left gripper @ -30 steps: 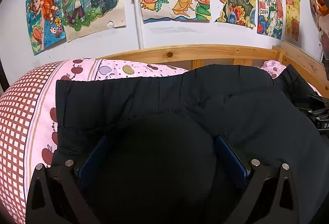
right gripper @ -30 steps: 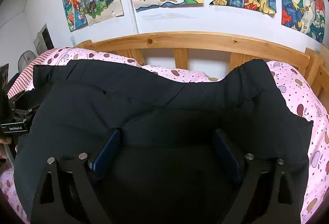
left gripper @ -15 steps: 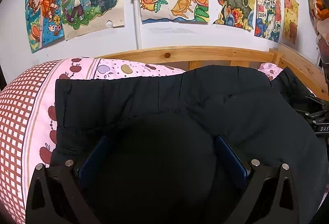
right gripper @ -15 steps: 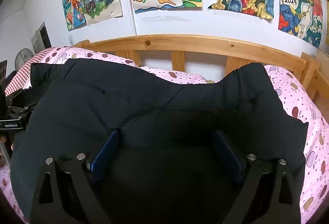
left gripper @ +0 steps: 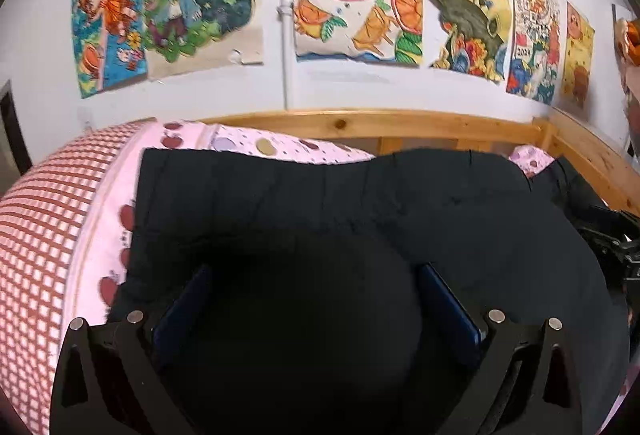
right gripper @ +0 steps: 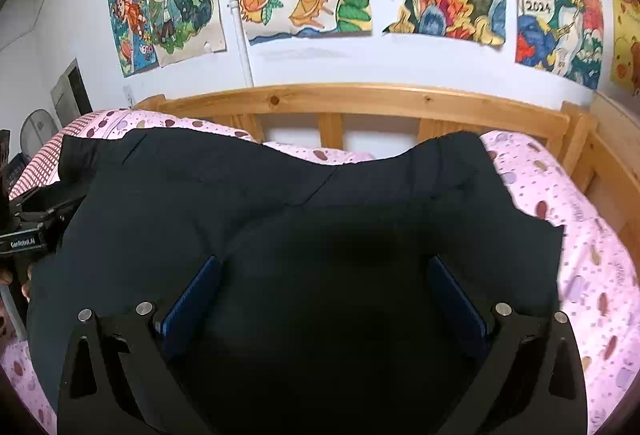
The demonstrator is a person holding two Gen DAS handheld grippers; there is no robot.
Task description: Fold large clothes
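A large black garment is lying across the pink patterned bedsheet, filling the middle and lower frame in both views. The left gripper and right gripper are each standing wide open, dark fabric bulging between their blue pads without being clamped.

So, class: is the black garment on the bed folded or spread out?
Spread out: the black garment lies wide across the pink sheet, both far corners showing.

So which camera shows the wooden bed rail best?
The right wrist view: the wooden bed rail runs nearly unbroken across the frame, slats visible below. In the left wrist view, the black garment and pink bedding hide much of it.
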